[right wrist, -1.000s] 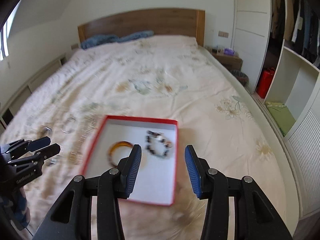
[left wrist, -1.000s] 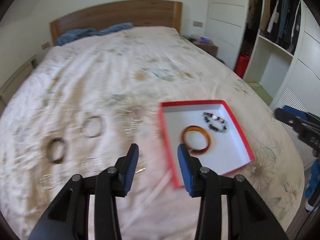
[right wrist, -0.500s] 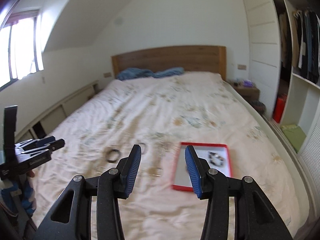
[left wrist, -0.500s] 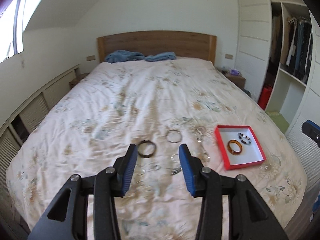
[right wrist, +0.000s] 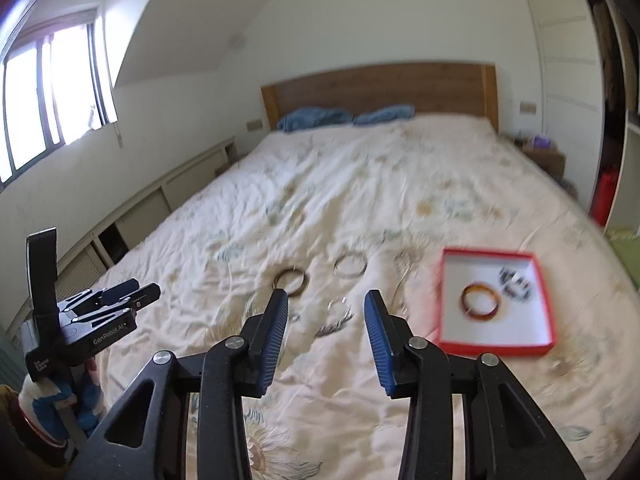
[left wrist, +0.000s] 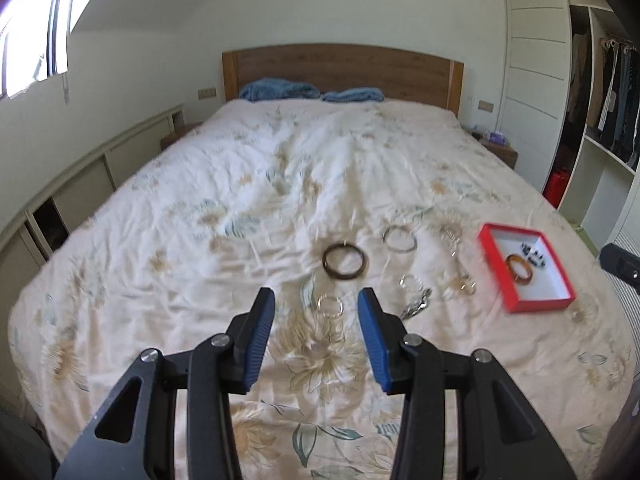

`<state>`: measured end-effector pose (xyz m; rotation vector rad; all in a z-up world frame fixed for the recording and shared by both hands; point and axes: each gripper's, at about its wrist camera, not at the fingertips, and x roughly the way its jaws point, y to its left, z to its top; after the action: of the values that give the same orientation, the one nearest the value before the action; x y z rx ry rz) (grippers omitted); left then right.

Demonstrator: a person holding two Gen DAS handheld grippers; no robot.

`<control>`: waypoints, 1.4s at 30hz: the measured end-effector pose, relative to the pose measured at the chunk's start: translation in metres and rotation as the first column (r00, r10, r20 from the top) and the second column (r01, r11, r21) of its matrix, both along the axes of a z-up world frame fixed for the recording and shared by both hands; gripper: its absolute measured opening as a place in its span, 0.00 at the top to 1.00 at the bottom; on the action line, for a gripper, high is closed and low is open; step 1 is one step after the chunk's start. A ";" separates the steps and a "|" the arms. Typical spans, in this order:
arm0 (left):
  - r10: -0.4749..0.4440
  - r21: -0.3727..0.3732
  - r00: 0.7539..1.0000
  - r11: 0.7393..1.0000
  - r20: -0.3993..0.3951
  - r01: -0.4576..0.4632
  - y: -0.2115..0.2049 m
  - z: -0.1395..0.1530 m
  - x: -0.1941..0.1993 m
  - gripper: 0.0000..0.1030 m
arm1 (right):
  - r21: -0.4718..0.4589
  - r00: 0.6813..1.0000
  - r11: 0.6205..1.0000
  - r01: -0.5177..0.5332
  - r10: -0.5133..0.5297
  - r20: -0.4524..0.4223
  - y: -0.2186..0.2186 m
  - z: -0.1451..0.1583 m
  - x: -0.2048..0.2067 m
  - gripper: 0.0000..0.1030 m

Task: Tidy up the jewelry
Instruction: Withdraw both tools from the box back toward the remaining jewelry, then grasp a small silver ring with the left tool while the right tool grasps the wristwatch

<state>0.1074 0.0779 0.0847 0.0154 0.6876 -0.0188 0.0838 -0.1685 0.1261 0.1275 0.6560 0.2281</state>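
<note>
On the rumpled quilt (left wrist: 240, 208), round bangles (left wrist: 344, 266).

Left gripper (left wrist: 316, 306) hangs above the bed (left wrist: 248, 200), jaws apart and empty. A dark bangle (left wrist: 345, 266) lies beyond; a red box (left wrist: 560, 302) at right holds an amber bangle (left wrist: 519, 269).

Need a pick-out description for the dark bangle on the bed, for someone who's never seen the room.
Start at the red box near the bed's right foot corner, then scan left across the loose jewelry on the floral quilt. The dark bangle lies past the pale metal bangle; it is the only dark brown ring there.
</note>
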 end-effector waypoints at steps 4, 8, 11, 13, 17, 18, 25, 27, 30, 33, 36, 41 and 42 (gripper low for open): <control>-0.009 0.007 0.999 1.000 -0.048 0.010 0.002 -0.047 0.018 0.60 | -0.014 0.997 1.000 -0.019 0.018 -0.073 0.010 -0.044 0.027 0.63; -0.027 0.039 0.995 0.999 -0.098 0.031 -0.004 -0.087 0.038 0.61 | -0.005 0.989 0.999 -0.034 0.033 -0.144 0.017 -0.086 0.059 0.64; -0.053 0.021 0.989 0.998 -0.135 0.057 -0.008 -0.111 0.054 0.61 | 0.005 0.981 0.999 -0.041 0.041 -0.192 0.023 -0.118 0.081 0.64; -0.067 -0.001 0.986 0.998 -0.150 0.068 -0.008 -0.122 0.064 0.61 | 0.026 0.973 0.999 -0.040 0.045 -0.228 0.024 -0.138 0.095 0.64; -0.088 -0.045 0.980 0.996 -0.178 0.082 -0.007 -0.139 0.080 0.61 | 0.059 0.959 0.998 -0.024 0.040 -0.280 0.024 -0.170 0.115 0.64; -0.091 -0.050 0.979 0.995 -0.184 0.083 -0.007 -0.142 0.083 0.61 | 0.069 0.958 0.997 -0.019 0.037 -0.285 0.023 -0.175 0.119 0.64; -0.110 -0.060 0.968 0.993 -0.227 0.098 -0.011 -0.164 0.096 0.60 | 0.110 0.953 0.994 -0.017 0.049 -0.299 0.029 -0.193 0.144 0.64; -0.109 -0.065 0.965 0.993 -0.238 0.096 -0.009 -0.169 0.098 0.60 | 0.116 0.952 0.993 -0.014 0.048 -0.303 0.029 -0.196 0.148 0.64; -0.110 -0.070 0.959 0.993 -0.260 0.095 -0.009 -0.178 0.102 0.61 | 0.120 0.950 0.993 -0.010 0.047 -0.309 0.029 -0.202 0.154 0.64; -0.112 -0.075 0.958 0.993 -0.265 0.095 -0.008 -0.184 0.103 0.61 | 0.129 0.946 0.992 -0.004 0.045 -0.320 0.028 -0.208 0.158 0.64; -0.113 -0.086 0.957 0.992 -0.267 0.093 -0.006 -0.188 0.104 0.63 | 0.143 0.941 0.990 0.002 0.047 -0.336 0.028 -0.215 0.162 0.64; -0.108 -0.116 0.960 0.990 -0.259 0.080 -0.001 -0.191 0.105 0.69 | 0.162 0.938 0.987 0.006 0.050 -0.344 0.029 -0.220 0.169 0.63; -0.108 -0.121 0.960 0.989 -0.258 0.079 -0.001 -0.192 0.106 0.70 | 0.166 0.937 0.986 0.006 0.052 -0.344 0.029 -0.221 0.171 0.62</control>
<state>0.2130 0.0773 -0.1070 -0.0618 0.9520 -0.1520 0.2548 -0.1390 -0.0944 0.3242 0.9922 0.2860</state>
